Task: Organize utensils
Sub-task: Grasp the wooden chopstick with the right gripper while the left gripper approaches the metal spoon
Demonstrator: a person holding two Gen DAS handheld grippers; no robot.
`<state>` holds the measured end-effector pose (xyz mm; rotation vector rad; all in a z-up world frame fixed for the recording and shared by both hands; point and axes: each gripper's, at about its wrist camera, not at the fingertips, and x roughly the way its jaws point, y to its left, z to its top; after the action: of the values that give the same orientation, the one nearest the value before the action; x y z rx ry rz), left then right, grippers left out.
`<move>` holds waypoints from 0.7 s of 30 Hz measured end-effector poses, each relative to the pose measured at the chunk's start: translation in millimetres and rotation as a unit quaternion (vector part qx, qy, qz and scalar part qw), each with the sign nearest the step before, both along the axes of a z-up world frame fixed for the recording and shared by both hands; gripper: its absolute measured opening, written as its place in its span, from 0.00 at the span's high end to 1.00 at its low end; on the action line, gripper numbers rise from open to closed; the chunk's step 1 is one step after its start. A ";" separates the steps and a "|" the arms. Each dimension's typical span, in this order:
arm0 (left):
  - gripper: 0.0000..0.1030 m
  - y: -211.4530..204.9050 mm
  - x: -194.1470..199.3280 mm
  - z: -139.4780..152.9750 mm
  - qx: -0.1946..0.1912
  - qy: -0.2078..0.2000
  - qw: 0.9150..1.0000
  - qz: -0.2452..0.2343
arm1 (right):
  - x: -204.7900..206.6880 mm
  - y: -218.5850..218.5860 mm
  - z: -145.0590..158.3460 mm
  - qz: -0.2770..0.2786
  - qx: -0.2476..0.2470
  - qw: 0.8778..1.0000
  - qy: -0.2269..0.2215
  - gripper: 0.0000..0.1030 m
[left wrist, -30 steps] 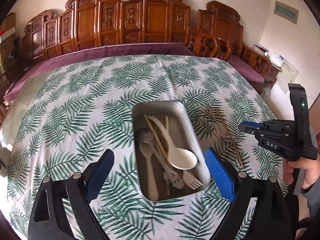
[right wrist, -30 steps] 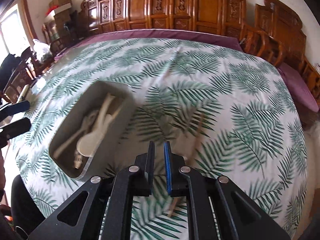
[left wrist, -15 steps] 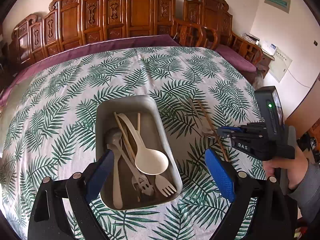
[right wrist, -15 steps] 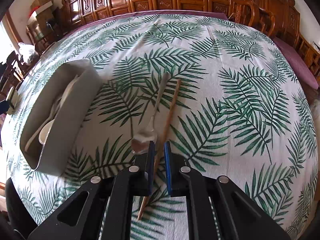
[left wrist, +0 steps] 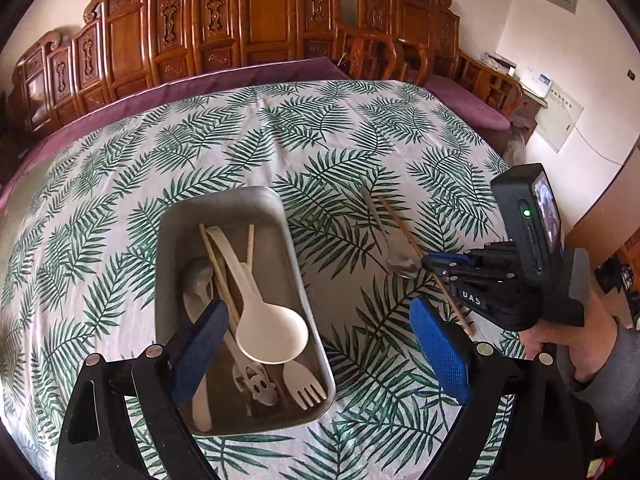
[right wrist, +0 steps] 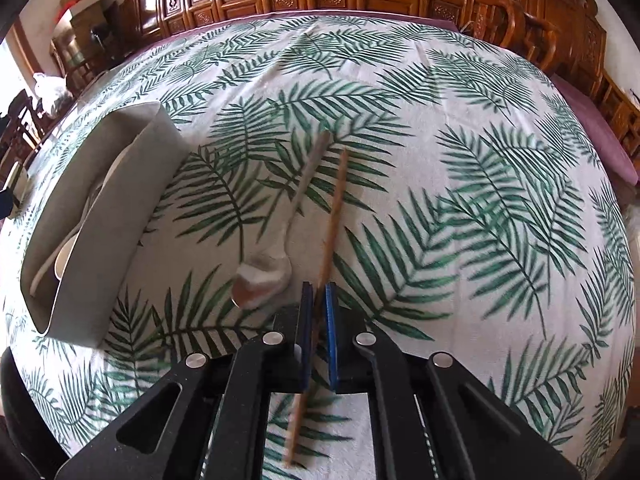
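Tabletop (right wrist: 460,208): palm-leaf cloth, carved wooden chairs (left wrist: 256,28) behind | chopstick (right wrist: 334,200) lies lengthwise away from right gripper (right wrist: 319,300), clamped on it | left gripper (left wrist: 320,344) apart

Tray (left wrist: 224,208) holds spoon (left wrist: 272,334); fork (left wrist: 306,388)

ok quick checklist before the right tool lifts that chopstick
1. Chopstick between the right tool fingers: ok.
2. Firm grip on it: cannot tell, fingers look nearly shut.
3. Spoon clear of the fingers: ok, beside them and apart.
4. Room in tray: ok, bare metal at its far end.
5. Left tool out of the way: not ok, open and hovering over the tray.
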<state>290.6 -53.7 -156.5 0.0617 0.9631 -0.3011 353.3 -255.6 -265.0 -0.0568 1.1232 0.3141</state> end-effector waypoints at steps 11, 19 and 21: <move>0.14 -50.7 22.3 -14.2 0.008 0.006 0.999 -0.031 | -28.4 -56.2 3.6 -0.026 -0.010 1.000 -0.007 0.95; 0.20 -80.0 48.4 -30.6 0.007 0.027 0.998 -0.052 | -35.1 -75.2 -4.4 -0.037 0.012 0.999 -0.006 0.94; 0.29 -85.0 57.3 -37.1 0.009 0.039 0.998 -0.055 | -36.4 -76.6 -4.9 -0.035 0.017 0.999 -0.010 0.94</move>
<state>348.0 -138.6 -193.6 0.1207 1.0425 -0.3983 316.9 -332.2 -269.8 0.0094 1.0966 0.2708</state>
